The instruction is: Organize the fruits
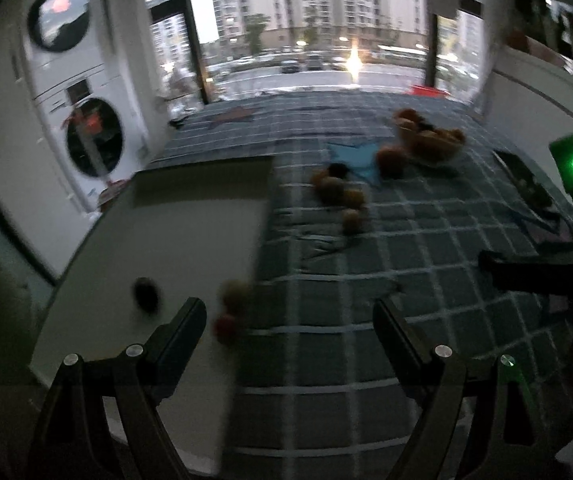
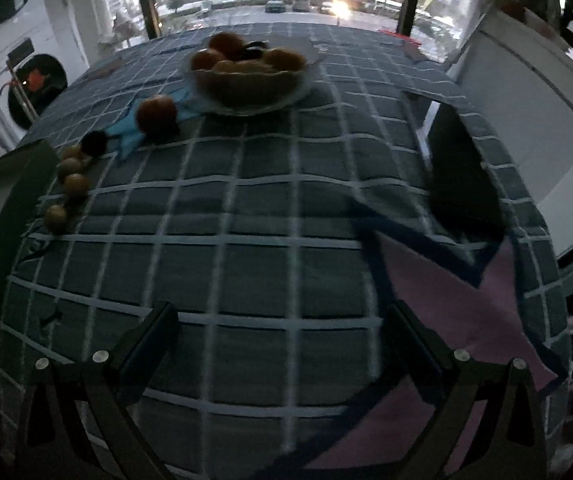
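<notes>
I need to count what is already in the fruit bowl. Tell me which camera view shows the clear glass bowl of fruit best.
The right wrist view: the clear glass bowl of fruit sits near centre, fairly sharp, with its orange and dark fruits distinguishable. In the left wrist view the bowl is smaller, off to the right and blurred, so its fruits merge together.

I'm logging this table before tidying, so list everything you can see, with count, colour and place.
Bowl: one, clear-looking, far centre of the table, heaped with orange and brown fruit plus a dark one.
Orange fruit: one, orange-red, loose just left of the bowl, on a blue cloth.
Dark fruit: one, near black, left of that.
Small brown fruits: about four, tan, in a row at the left.
Tablecloth: one, dark green with a white grid.
White board: one, left side, with a dark fruit on it and two blurred fruits at its edge.
Washing machines: two, white, stacked left.
Left tongs: open, empty.
Right tongs: open, empty.
</notes>
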`<act>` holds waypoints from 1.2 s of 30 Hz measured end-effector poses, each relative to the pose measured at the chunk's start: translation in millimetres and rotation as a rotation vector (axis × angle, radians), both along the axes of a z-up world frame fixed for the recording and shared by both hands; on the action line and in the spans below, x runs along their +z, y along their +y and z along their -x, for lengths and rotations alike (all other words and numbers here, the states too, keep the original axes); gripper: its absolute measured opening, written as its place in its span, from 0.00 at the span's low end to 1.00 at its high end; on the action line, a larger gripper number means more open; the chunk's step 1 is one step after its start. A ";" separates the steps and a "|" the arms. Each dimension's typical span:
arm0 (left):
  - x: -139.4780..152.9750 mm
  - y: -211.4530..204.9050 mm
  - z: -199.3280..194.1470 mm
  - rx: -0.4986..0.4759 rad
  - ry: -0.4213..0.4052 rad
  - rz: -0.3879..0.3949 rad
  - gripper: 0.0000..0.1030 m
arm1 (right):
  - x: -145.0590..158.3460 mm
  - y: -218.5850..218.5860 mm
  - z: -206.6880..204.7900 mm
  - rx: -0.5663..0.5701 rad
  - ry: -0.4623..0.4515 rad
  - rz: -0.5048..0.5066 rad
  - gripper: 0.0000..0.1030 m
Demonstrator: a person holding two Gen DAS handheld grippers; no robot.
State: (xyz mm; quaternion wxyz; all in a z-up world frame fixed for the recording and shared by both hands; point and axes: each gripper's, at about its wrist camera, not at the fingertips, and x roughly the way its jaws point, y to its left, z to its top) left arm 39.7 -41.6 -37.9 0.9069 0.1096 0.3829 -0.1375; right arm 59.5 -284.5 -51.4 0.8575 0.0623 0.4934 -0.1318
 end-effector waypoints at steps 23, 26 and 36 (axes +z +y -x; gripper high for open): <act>-41.2 -35.2 4.7 -0.051 0.046 0.002 0.84 | -3.3 -0.4 14.5 0.036 -0.061 0.017 1.00; -41.9 -33.1 4.8 -0.053 0.051 0.015 0.84 | -3.1 -0.8 15.0 0.036 -0.061 0.018 1.00; -43.2 -27.6 0.9 -0.053 0.056 0.031 0.86 | -3.1 -0.5 14.9 0.036 -0.061 0.018 1.00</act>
